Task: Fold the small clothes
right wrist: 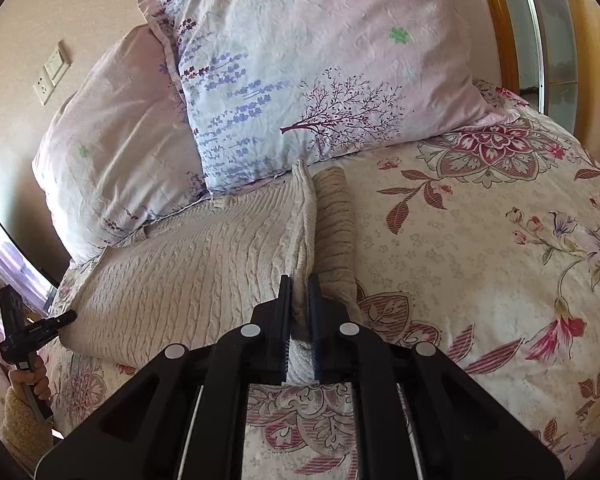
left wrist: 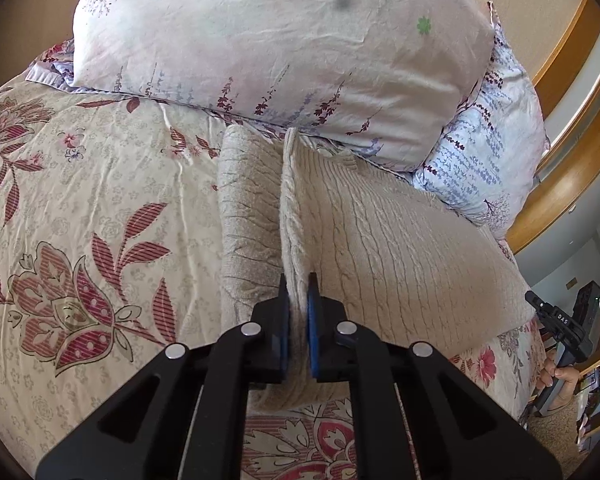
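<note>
Nearest to you, your left gripper (left wrist: 299, 312) has its blue pads clamped on a raised edge of the cream cable-knit sweater (left wrist: 400, 240), and your right gripper (right wrist: 300, 316) is pinched on the opposite edge of the same garment in the same way. Each camera catches the other gripper off at the far side of the knit, so you are holding it at both ends.

Just past the fingers, the sweater lies spread on the floral bedspread (left wrist: 80, 208). At each held edge, a strip of knit stands up in a ridge running away from the pads, with a sleeve-like roll lying just outside it. The body between your two grips still looks broad and flat.

From that, you seem to be early in the fold: the sides are gathered, but nothing is laid over the middle yet. What appears left is to bring the held edges across, then halve the length. No finished pile of clothes shows in either view.

Farthest off, two lavender-print pillows (right wrist: 300, 80) lean at the head of the bed, touching the sweater's far end.
</note>
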A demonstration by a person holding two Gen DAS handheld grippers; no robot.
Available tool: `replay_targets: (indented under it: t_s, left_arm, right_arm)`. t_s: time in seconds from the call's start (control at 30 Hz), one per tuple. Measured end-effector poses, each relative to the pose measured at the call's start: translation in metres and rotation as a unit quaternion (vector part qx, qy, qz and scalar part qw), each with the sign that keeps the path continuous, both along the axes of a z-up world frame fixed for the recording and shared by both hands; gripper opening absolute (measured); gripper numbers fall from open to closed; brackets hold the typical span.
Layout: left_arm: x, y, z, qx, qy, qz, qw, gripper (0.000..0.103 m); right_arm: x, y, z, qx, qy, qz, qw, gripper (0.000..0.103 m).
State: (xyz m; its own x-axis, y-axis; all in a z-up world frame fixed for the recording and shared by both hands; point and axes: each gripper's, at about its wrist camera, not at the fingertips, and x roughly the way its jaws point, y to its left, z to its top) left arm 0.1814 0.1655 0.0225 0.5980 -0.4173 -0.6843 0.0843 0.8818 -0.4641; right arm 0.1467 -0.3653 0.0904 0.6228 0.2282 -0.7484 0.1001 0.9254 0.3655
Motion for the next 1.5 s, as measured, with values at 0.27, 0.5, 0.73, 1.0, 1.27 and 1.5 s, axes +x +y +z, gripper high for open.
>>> replay_targets:
  t_s: [0.27,0.5,0.73,1.0,1.27,1.5]
  left_arm:
    - [0.000,0.008,-0.016,-0.011,0.018,0.003,0.9998,0.007]
    - [0.002,0.007,-0.020,-0.007,0.015,0.008,0.9998,0.010]
    - [-0.002,0.017,-0.003,-0.026,0.002,0.019,0.9995,0.041]
    - [0.019,0.040,-0.004,-0.084,0.028,0.044,0.9951,0.068]
    - [0.043,0.029,-0.017,-0.099,0.056,0.040,0.9927,0.069]
    - [0.051,0.024,-0.020,-0.101,0.053,0.041,0.9926,0.068]
  right_arm:
    - [0.000,-0.002,-0.030,-0.033,0.057,-0.023,0.998,0.008]
    - [0.006,0.007,-0.034,-0.072,0.068,-0.021,0.995,0.009]
    - [0.002,0.010,-0.012,-0.067,0.044,-0.022,0.997,0.034]
    - [0.023,0.045,0.014,-0.021,0.012,0.025,0.999,0.049]
    - [0.050,0.064,-0.016,0.016,0.055,0.041,0.997,0.049]
    - [0.048,0.059,-0.024,0.039,0.047,0.045,0.997,0.054]
